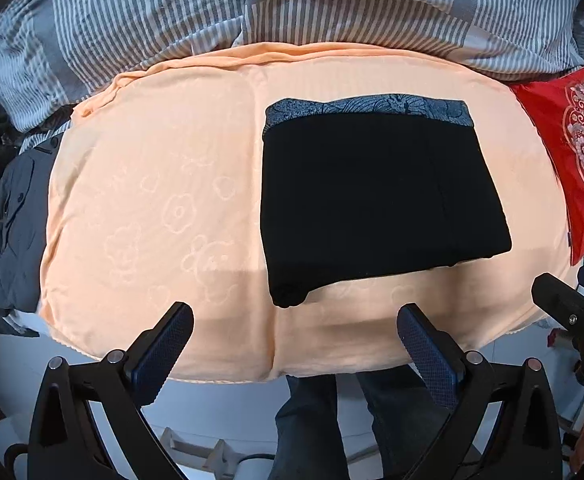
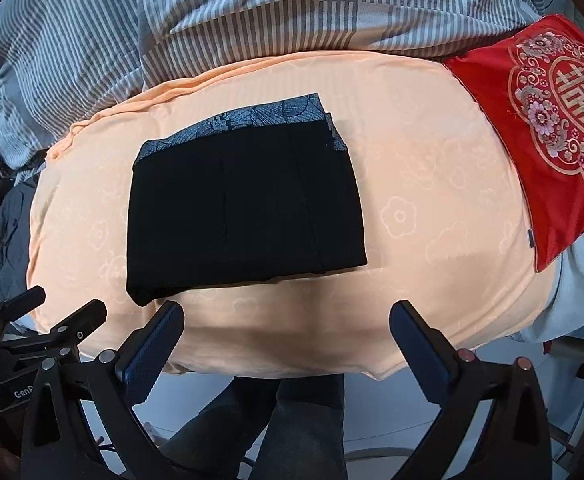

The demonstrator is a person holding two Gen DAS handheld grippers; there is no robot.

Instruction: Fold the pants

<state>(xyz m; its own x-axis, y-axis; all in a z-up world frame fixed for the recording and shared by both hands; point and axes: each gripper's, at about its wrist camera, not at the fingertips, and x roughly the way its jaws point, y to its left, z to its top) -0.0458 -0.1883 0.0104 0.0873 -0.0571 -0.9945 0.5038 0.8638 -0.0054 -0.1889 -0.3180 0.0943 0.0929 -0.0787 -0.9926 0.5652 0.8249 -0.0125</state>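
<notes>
The black pants (image 1: 376, 200) lie folded into a flat rectangle on the peach blanket (image 1: 164, 200), with a blue patterned waistband (image 1: 368, 110) along the far edge. My left gripper (image 1: 294, 324) hangs open above the blanket's near edge, nothing between its fingers. In the right wrist view the folded pants (image 2: 244, 208) sit left of centre on the peach blanket (image 2: 432, 220). My right gripper (image 2: 286, 322) stands wide open and empty, just nearer than the pants. The left gripper's fingers (image 2: 72, 320) show at the lower left there.
A red embroidered cushion (image 2: 544, 128) lies at the blanket's right end. A grey and white striped duvet (image 1: 292, 8) is bunched behind. Dark clothing (image 1: 4, 216) is heaped at the left. A person's legs in dark trousers (image 2: 292, 432) stand at the bed's near edge.
</notes>
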